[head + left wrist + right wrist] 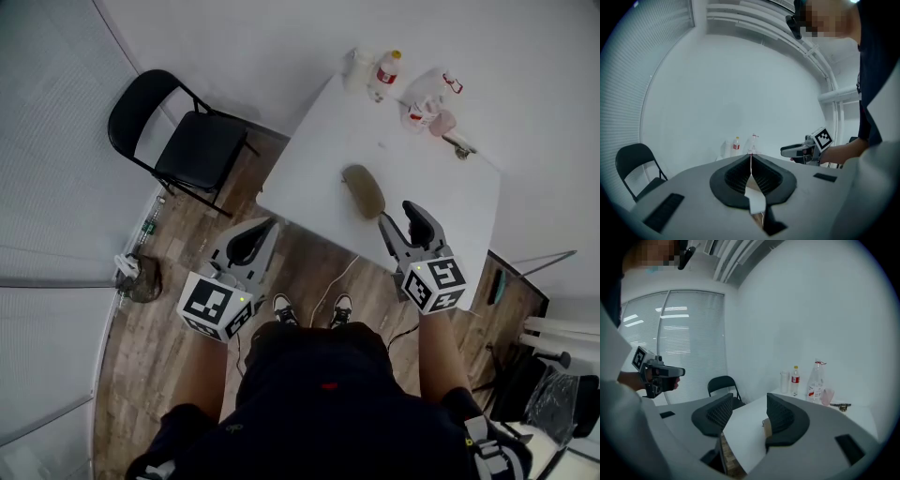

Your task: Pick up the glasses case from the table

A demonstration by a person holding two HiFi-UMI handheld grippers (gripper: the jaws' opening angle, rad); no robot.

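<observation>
Nearest, the left gripper (267, 227) hangs over the wooden floor (187, 253), short of the table's edge. Its jaws are pressed together with nothing between them. Just beyond, the right gripper (401, 217) pokes over the near edge of the white table (309, 169), its jaws standing apart and empty. The glasses case (364, 189), a tan oval, lies flat on the table just ahead of that gripper, near the edge. In the right gripper view only a sliver of it shows past the inner face of one jaw.

So the step in hand looks like the approach, with no grasp yet made. The next move calls for bringing the right gripper's parted jaws on until they straddle the case across its narrow width, then closing before any lift. Farther back, bottles (386, 68) stand at the table's far end, well apart from the case.
</observation>
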